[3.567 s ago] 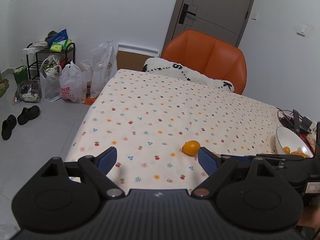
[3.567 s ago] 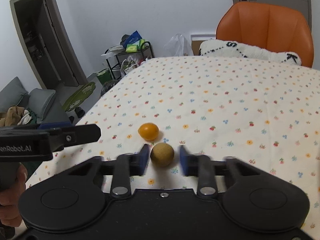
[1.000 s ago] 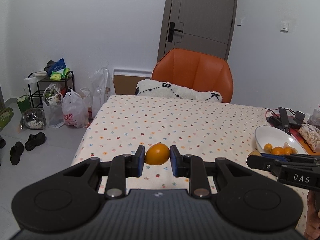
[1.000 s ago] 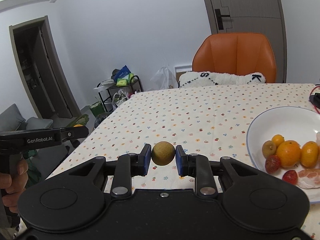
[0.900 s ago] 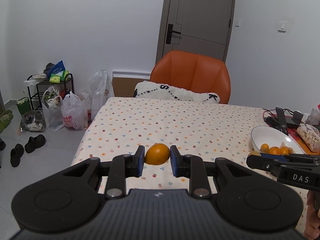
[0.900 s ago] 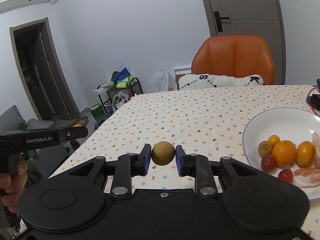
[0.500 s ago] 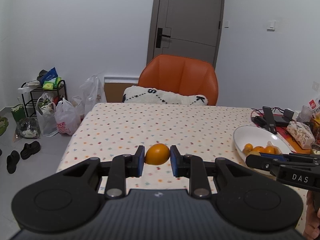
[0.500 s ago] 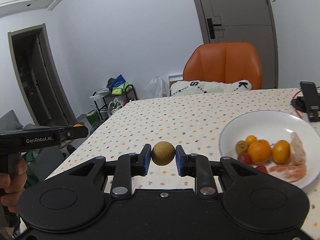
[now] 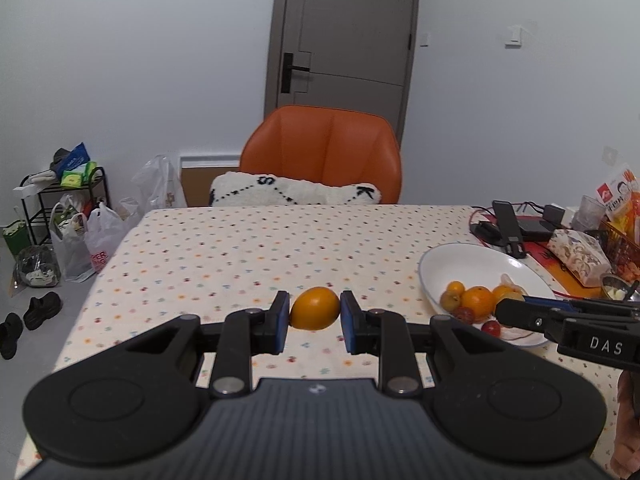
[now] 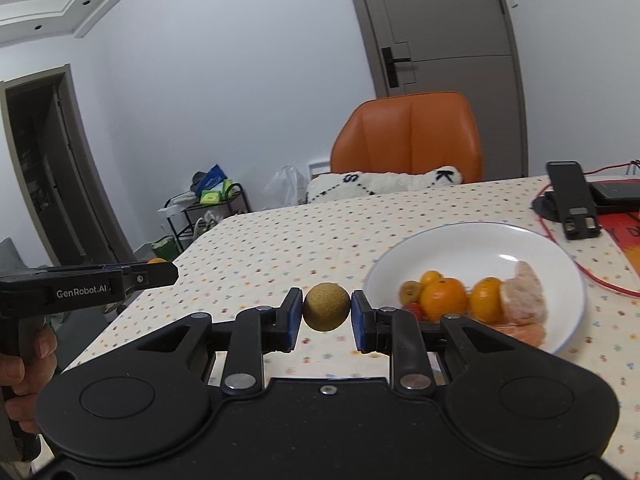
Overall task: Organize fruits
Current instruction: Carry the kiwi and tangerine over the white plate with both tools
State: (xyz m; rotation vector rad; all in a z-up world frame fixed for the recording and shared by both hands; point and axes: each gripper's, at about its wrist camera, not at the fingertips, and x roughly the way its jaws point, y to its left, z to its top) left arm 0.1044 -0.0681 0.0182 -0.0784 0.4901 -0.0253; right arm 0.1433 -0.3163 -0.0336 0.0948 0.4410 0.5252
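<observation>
Two grippers, left [image 9: 315, 317] pinching an orange fruit [image 9: 315, 308], right [image 10: 326, 314] pinching a brown fruit [image 10: 326, 307], had drawn nearer the white plate [image 10: 472, 240] for dropping off.

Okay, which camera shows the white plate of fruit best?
The right wrist view: the plate sits close, with its whole rim visible. In the left wrist view it is off to the right, partly hidden by the other gripper.

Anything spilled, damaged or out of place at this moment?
Nothing stands out. The left gripper holds an orange fruit, the right gripper a brown round fruit, both clear of the table; the other fruit sits inside the white bowl.
</observation>
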